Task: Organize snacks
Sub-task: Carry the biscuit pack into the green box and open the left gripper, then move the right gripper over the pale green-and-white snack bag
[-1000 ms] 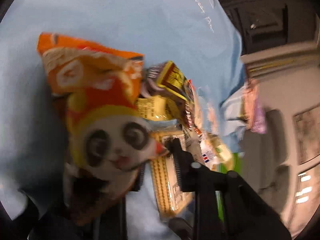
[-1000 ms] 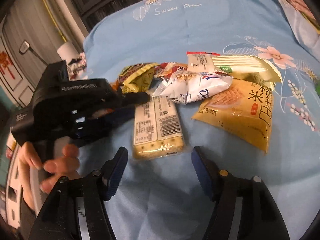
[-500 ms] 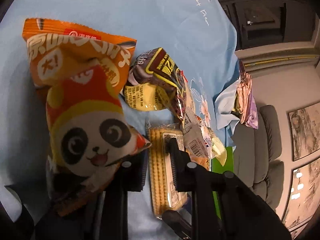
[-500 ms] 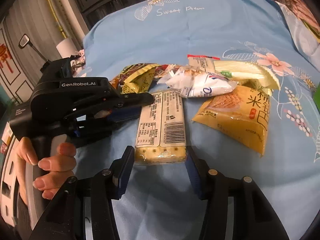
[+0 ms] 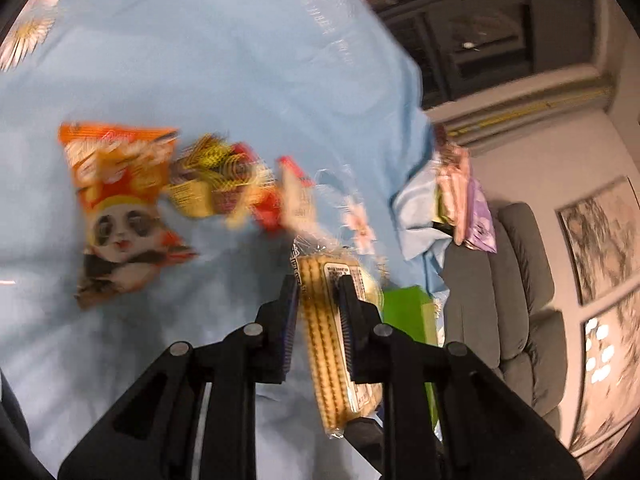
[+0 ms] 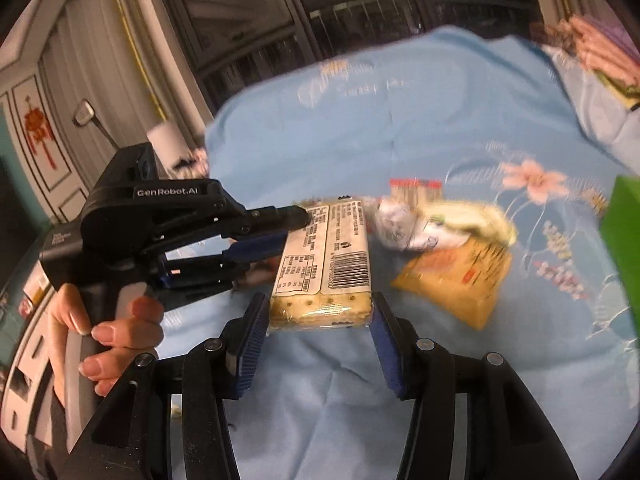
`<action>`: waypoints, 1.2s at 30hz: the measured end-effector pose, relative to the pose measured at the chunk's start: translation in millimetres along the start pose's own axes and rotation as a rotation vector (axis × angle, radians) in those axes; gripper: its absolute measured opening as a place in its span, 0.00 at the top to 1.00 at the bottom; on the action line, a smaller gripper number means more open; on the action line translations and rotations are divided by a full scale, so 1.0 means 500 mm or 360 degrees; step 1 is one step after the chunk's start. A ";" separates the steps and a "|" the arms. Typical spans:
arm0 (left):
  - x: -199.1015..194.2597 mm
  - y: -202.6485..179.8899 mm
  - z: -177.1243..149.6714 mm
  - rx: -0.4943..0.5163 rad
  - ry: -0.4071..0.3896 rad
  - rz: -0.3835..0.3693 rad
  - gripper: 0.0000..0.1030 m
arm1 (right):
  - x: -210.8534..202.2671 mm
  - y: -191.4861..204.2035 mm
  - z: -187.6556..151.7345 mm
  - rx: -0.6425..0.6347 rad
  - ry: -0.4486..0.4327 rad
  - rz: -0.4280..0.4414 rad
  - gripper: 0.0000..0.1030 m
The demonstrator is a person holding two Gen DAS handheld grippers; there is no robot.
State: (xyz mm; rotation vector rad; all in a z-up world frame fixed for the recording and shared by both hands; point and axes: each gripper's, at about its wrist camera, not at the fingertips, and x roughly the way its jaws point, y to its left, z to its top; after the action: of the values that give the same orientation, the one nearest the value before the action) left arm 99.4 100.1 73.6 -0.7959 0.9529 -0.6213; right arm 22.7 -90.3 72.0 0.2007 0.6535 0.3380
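Now the cracker pack (image 6: 322, 268) is held off the blue bedsheet (image 6: 420, 128) by both grippers. Seen from the right wrist, the left gripper (image 6: 298, 226) pinches its long left edge across the thin side, and the right gripper (image 6: 318, 328) clamps its near short end, pads pressed on both flanks. In the left wrist view the pack (image 5: 326, 332) sits edge-on between the left gripper's (image 5: 318, 286) pads. It looks light and stiff as a block, but the crackers inside are probably brittle and the clear wrapper slick, so a gentle hold across the flat faces suits it better than squeezing the corners. Other snack bags (image 6: 452, 276) lie on the sheet nearby, including 1 orange panda bag (image 5: 120, 208).
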 end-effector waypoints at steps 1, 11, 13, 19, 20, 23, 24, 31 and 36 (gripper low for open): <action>-0.003 -0.015 -0.003 0.0026 -0.0001 -0.0014 0.81 | -0.020 0.001 0.004 -0.0013 -0.0028 -0.0010 0.49; 0.167 -0.252 -0.110 0.0286 0.0258 -0.0190 0.81 | -0.237 -0.134 -0.002 0.0038 -0.0248 -0.0314 0.49; 0.228 -0.291 -0.139 0.0308 0.0345 -0.0205 0.81 | -0.268 -0.187 -0.006 0.0114 -0.0251 -0.0419 0.49; 0.415 -0.383 -0.217 0.0389 0.0592 -0.0236 0.81 | -0.328 -0.331 -0.032 0.0380 -0.0285 -0.0611 0.49; 0.428 -0.385 -0.226 0.0390 0.0620 -0.0221 0.81 | -0.331 -0.347 -0.034 0.0424 -0.0285 -0.0628 0.49; 0.488 -0.402 -0.261 0.0446 0.0688 -0.0143 0.81 | -0.335 -0.391 -0.052 0.0561 -0.0261 -0.0696 0.49; 0.494 -0.406 -0.268 0.0467 0.0687 -0.0121 0.81 | -0.344 -0.390 -0.057 0.0578 -0.0258 -0.0710 0.49; 0.494 -0.409 -0.258 0.0545 0.0532 0.0054 0.41 | -0.349 -0.387 -0.083 0.0574 -0.0233 -0.0768 0.49; 0.427 -0.404 -0.224 0.0546 0.0350 0.0059 0.01 | -0.358 -0.362 -0.072 0.0551 -0.0259 -0.0894 0.33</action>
State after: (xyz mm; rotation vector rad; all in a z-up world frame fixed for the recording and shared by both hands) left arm 72.8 -212.2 100.1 -0.4090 1.0226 -0.8261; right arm -88.8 -321.2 92.2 0.3587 0.5766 -0.3322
